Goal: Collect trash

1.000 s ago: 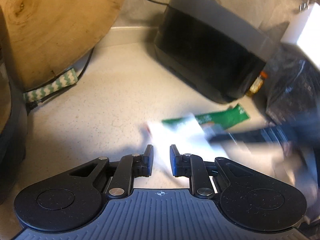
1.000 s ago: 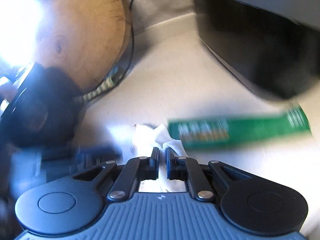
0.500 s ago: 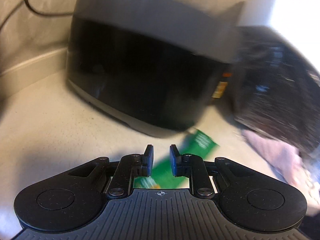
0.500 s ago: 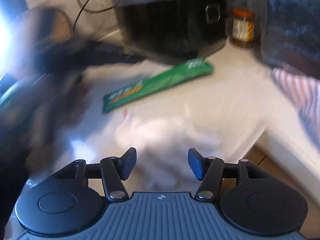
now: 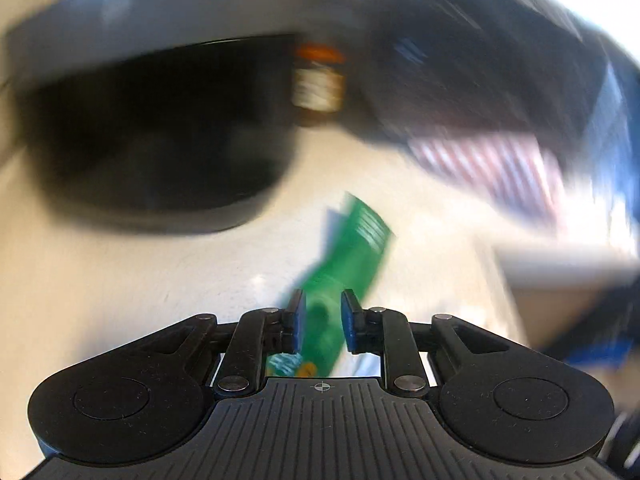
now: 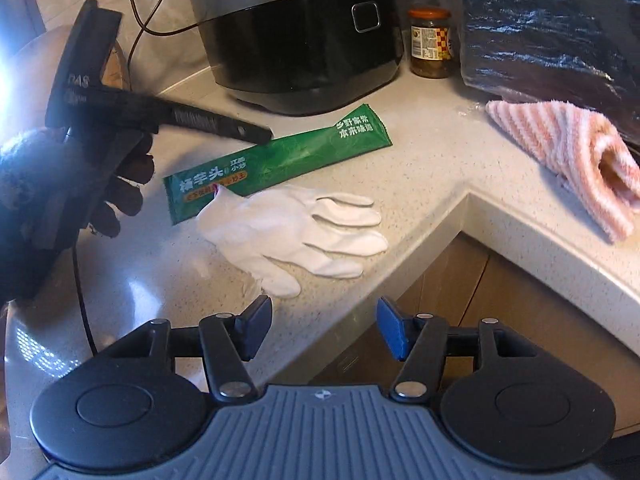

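Note:
A long green snack wrapper point(image 6: 280, 164) lies flat on the pale counter point(image 6: 420, 168), in front of the rice cooker. A white glove point(image 6: 296, 236) lies just in front of it, overlapping its near left end. My left gripper point(image 6: 260, 134) reaches in from the left, tips over the wrapper's middle. In the blurred left wrist view the wrapper point(image 5: 352, 252) runs through the gap of the left gripper point(image 5: 323, 320), whose jaws are opening; I see no pad pressing on it. My right gripper point(image 6: 324, 320) stands open and holds nothing, near the counter's front edge, just short of the glove.
A black rice cooker point(image 6: 304, 40) stands at the back, a jar point(image 6: 431, 44) with an orange lid beside it. A black plastic bag point(image 6: 552, 32) and a pink striped towel point(image 6: 568, 148) sit at the right. The counter edge cuts inward, with cabinet fronts point(image 6: 460, 292) below.
My right gripper opened, let go of the white glove and drew back from it. My left gripper swung right from the glove to the green wrapper, and its jaws widened a little.

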The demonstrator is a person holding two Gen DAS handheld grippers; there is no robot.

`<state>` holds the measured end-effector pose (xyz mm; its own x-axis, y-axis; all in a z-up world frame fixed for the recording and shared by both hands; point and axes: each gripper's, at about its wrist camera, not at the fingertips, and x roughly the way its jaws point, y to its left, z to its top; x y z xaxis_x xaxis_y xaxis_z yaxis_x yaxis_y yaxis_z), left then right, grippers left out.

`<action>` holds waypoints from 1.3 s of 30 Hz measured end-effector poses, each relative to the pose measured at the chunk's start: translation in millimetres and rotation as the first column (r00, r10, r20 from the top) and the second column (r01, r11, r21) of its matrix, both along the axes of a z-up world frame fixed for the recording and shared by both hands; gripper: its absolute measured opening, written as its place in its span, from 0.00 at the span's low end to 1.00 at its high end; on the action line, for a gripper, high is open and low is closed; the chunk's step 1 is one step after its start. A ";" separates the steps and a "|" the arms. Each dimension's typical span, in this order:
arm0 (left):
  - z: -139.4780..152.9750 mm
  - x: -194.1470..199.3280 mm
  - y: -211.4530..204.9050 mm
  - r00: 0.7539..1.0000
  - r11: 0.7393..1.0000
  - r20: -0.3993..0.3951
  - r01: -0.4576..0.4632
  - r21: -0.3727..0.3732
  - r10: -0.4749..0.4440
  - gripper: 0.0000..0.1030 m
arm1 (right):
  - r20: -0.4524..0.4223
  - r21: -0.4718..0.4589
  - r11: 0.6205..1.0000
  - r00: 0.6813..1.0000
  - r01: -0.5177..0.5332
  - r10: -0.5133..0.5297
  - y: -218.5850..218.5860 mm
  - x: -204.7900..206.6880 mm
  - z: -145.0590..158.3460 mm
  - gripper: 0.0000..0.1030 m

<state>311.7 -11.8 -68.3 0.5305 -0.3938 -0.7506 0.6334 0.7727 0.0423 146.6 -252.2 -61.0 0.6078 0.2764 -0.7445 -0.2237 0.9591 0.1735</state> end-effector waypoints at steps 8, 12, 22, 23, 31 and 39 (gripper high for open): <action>-20.8 -1.0 -21.0 0.995 0.960 0.028 0.088 0.265 -0.099 0.28 | 0.009 -0.016 1.000 1.000 0.000 0.000 -5.8 -13.9 -0.4 0.58; -28.3 -2.4 -24.5 0.986 0.962 -0.025 0.165 0.217 -0.163 0.50 | -0.014 -0.005 0.999 0.999 0.034 -0.034 -15.5 -15.8 -3.4 0.59; -24.9 11.6 -13.6 0.997 0.967 0.026 0.068 0.244 -0.077 0.50 | -0.031 0.001 0.999 0.999 0.035 -0.034 -17.1 -24.3 -7.7 0.60; -24.6 15.6 -11.0 0.998 0.972 0.023 0.048 0.230 -0.055 0.50 | -0.032 0.000 1.000 0.999 0.031 -0.031 -16.7 -25.3 -8.3 0.61; -30.7 50.6 12.4 0.990 0.993 -0.089 -0.102 0.067 0.107 0.59 | -0.035 -0.008 0.999 0.999 0.031 -0.031 -18.7 -30.7 -8.3 0.66; -35.8 51.2 17.5 0.986 0.990 -0.095 -0.137 0.041 0.140 0.62 | -0.028 -0.019 0.999 0.999 0.028 -0.028 -16.5 -27.2 -6.1 0.69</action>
<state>362.9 5.7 -104.2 0.5022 -0.2949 -0.8129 0.5228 0.8524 0.0137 119.4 -268.7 -67.1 0.5936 0.2458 -0.7663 -0.1919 0.9680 0.1619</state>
